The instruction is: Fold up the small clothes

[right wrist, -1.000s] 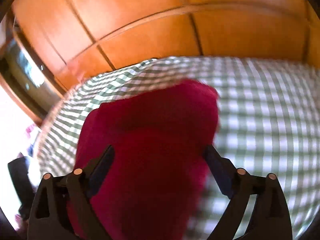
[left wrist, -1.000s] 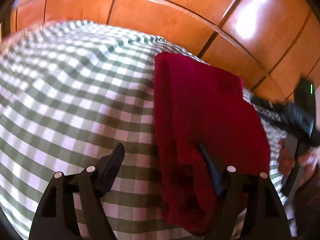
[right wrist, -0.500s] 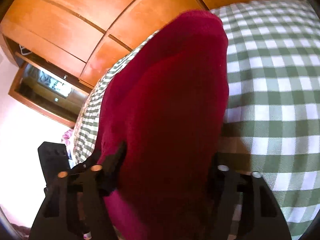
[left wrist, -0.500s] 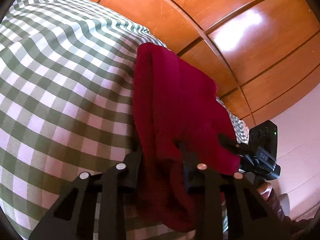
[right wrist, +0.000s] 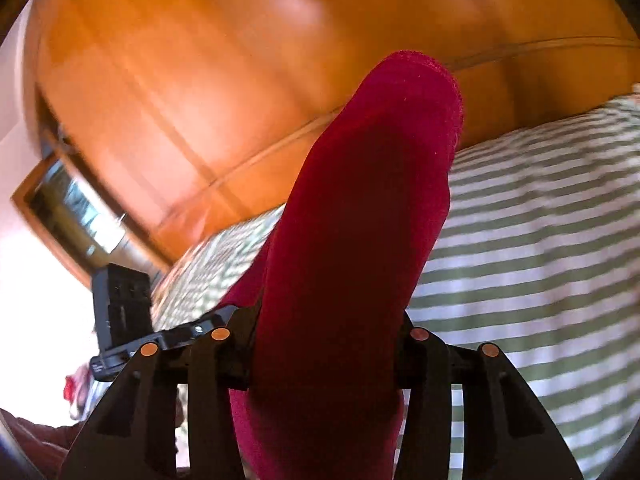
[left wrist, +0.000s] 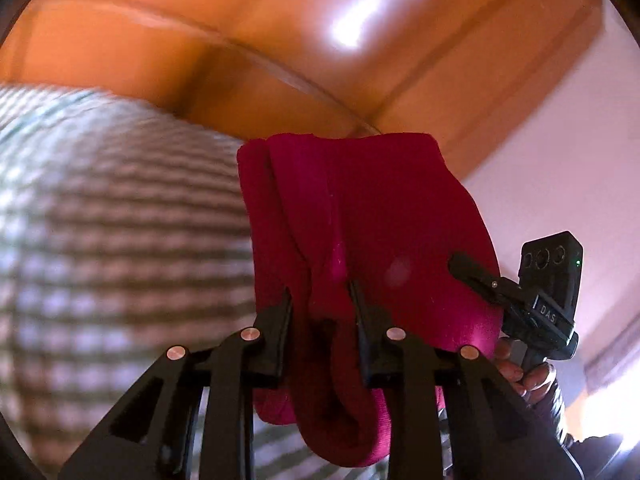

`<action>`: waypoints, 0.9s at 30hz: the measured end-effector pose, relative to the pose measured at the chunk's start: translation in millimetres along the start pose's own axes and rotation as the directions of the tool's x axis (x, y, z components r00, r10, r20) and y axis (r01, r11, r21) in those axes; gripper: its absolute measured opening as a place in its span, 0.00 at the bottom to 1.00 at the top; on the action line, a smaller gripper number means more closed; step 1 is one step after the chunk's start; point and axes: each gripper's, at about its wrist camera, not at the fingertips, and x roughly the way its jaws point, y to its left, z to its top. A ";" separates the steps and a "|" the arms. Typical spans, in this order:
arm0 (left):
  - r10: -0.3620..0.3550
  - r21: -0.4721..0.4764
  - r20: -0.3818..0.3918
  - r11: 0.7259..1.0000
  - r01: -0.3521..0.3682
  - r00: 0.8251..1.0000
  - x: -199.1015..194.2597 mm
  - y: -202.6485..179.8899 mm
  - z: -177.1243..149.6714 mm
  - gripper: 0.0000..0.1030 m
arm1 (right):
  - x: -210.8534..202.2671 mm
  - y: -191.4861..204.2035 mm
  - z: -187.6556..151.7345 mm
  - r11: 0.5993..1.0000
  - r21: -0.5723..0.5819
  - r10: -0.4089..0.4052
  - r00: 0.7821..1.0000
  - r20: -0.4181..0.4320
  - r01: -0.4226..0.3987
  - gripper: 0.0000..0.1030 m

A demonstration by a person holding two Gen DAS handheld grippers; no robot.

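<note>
A folded dark red garment [left wrist: 360, 216] is lifted off the green-and-white checked cloth [left wrist: 120, 220]. My left gripper [left wrist: 320, 300] is shut on its near left edge, and folds hang down below the fingers. My right gripper [right wrist: 328, 320] is shut on the other side of the same garment [right wrist: 360, 208], which fills the gap between its fingers and stands up in front of the lens. The right gripper also shows at the right of the left wrist view [left wrist: 532, 304], and the left gripper at the left of the right wrist view [right wrist: 132, 316].
The checked cloth [right wrist: 540, 240] covers the surface below. Glossy orange wooden wardrobe doors [left wrist: 280, 40] stand behind it. A framed mirror or screen [right wrist: 68, 216] sits at the far left in the right wrist view. A pale wall [left wrist: 560, 160] is at the right.
Both grippers went from open around the garment to shut on it, then lifted it off the checked cloth. Both views have tilted upward toward the wardrobe.
</note>
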 end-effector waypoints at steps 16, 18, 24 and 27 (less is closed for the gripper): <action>0.184 0.202 -0.268 0.970 -0.132 0.946 183.7 -72.9 -8.1 0.30 | -45.0 -156.8 -43.4 0.893 0.260 -0.374 0.927 -0.028 0.368 0.68; 0.216 0.251 -0.221 0.955 -0.158 0.951 169.1 -80.2 -9.5 0.30 | -57.5 -131.0 -35.9 0.866 0.181 -0.475 0.880 0.008 0.466 0.68; 0.337 0.344 -0.135 0.898 -0.275 0.932 157.8 -86.5 -22.0 0.38 | -70.6 -93.3 -22.6 0.833 0.015 -0.550 0.825 0.131 0.554 0.60; 0.365 0.340 -0.119 0.889 -0.308 0.923 166.1 -84.1 -22.5 0.45 | -39.7 -84.0 -41.0 0.809 -0.072 -0.582 0.812 0.031 0.583 0.58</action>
